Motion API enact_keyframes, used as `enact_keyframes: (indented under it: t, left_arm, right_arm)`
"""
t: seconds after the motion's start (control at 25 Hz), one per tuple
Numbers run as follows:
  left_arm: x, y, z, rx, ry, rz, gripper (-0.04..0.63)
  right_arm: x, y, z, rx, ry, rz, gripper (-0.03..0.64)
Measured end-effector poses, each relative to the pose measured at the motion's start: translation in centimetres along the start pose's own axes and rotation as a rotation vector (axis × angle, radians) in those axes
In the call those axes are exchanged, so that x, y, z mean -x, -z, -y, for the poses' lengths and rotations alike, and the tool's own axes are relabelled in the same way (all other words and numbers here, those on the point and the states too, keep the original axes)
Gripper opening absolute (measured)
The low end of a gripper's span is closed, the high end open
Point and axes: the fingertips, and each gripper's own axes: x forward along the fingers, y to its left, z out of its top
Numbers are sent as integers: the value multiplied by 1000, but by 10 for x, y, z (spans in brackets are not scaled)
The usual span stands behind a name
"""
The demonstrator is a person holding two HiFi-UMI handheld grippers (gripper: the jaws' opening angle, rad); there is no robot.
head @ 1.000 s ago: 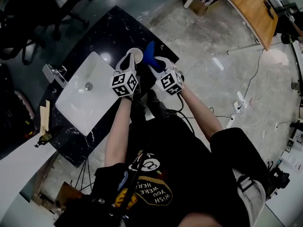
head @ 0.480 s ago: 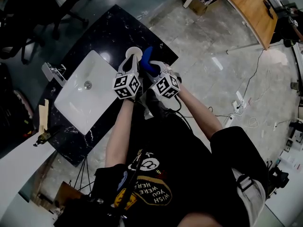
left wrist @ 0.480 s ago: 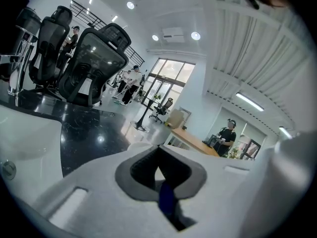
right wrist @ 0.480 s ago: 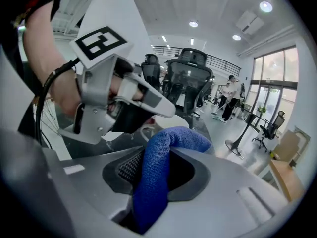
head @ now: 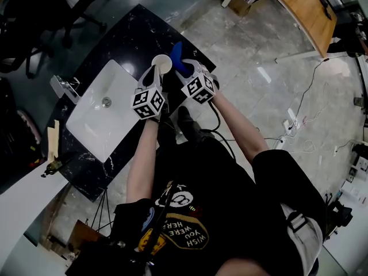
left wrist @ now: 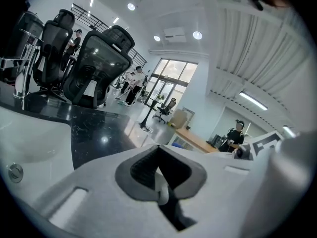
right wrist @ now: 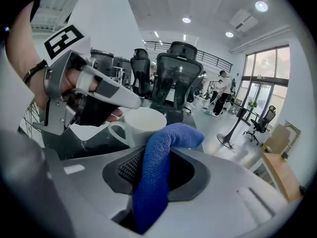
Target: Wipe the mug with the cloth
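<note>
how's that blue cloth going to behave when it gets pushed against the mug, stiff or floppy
Likely floppy: the cloth bends over above the right gripper rather than standing straight. Its looped weave suggests it's soft, light and grippy, so it should mould to the mug rather than slide.

Bright overhead lighting; fisheye warping, dark vignetted corners, soft foregrounds.

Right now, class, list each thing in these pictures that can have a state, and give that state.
White mug: upright, held by its handle.
Blue cloth: pinched, free end folded over toward the mug.
Left gripper: shut on the mug's handle.
Right gripper: shut on the blue cloth.
Sink: no water showing in it.
</note>
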Motion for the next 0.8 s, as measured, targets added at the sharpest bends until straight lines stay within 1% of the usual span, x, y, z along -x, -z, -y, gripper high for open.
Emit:
enact_keyframes:
  t: [0.08,0.16,0.2,0.32,0.36,0.4,0.44,0.52,0.56,0.6,0.68,0.8]
  left_arm:
    - [-2,1,5,-2,15,-10,3]
    - [-3,1,6,-3,22,-14,3]
    - [-4,1,7,0,28,-14,3]
    - [-6,1,11,7,45,-13,3]
    - [-6,1,11,1,44,-14,3]
    - [-6,1,11,-3,42,-15,3]
    - [-6,2,12,-5,40,-17,3]
    - [-6,2,12,-5,38,-22,3]
    - [-5,2,12,-6,37,-23,3]
    - [-5,2,13,-7,36,-22,3]
    - [-5,2,14,-9,33,-20,3]
    - [-5,2,16,-6,32,-20,3]
  right_arm:
    - [7,-1,-14,-31,-25,-7,115]
    - [17,-2,-28,-66,-60,11,115]
    - [22,-2,-35,-62,-80,22,115]
    - [30,-2,-51,-8,-151,53,115]
    - [31,0,-50,2,-157,55,115]
    - [30,2,-42,-7,-143,50,115]
    - [28,6,-29,-41,-114,40,115]
    - [21,9,2,-141,-41,12,115]
    - [15,9,15,-168,-12,0,115]
    - [9,6,25,-166,3,-10,114]
    - [-3,-2,29,-101,-6,-19,114]
    - [-6,-4,10,21,-58,-26,115]
